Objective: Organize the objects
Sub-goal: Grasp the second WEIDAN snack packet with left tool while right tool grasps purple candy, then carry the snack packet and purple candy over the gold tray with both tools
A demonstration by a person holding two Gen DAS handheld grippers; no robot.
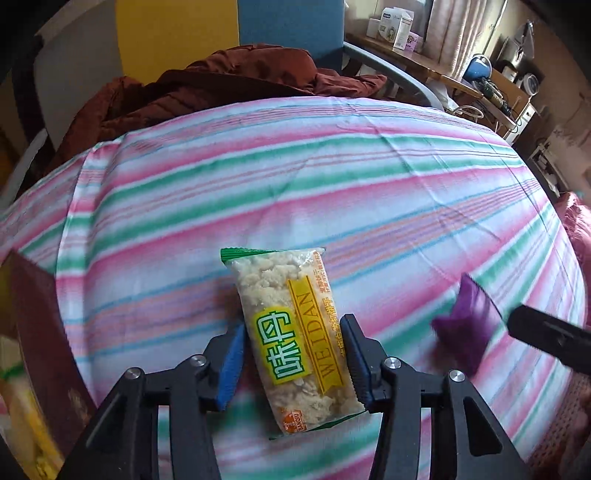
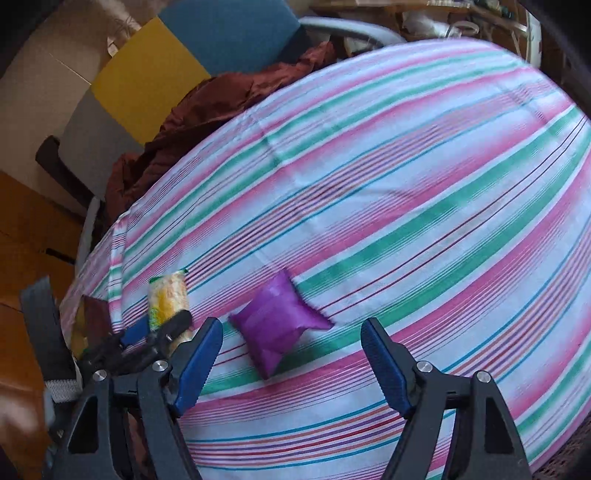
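A clear snack packet (image 1: 295, 336) with green ends and a yellow "WEIDAN" label sits between the blue pads of my left gripper (image 1: 293, 343), which is shut on its sides, just over the striped bedsheet (image 1: 332, 177). The packet also shows in the right wrist view (image 2: 168, 295), held by the left gripper (image 2: 162, 325). A purple pouch (image 2: 277, 325) lies on the sheet, ahead of and between the fingers of my right gripper (image 2: 291, 339), which is open and empty. The pouch appears blurred in the left wrist view (image 1: 467, 325), next to the right gripper's black finger (image 1: 546, 336).
A dark red box (image 1: 40, 332) with yellowish packets inside stands at the sheet's left edge. A brown jacket (image 1: 221, 85) lies at the far side, by a blue and yellow chair (image 1: 229, 26). A cluttered wooden desk (image 1: 443, 70) stands far right.
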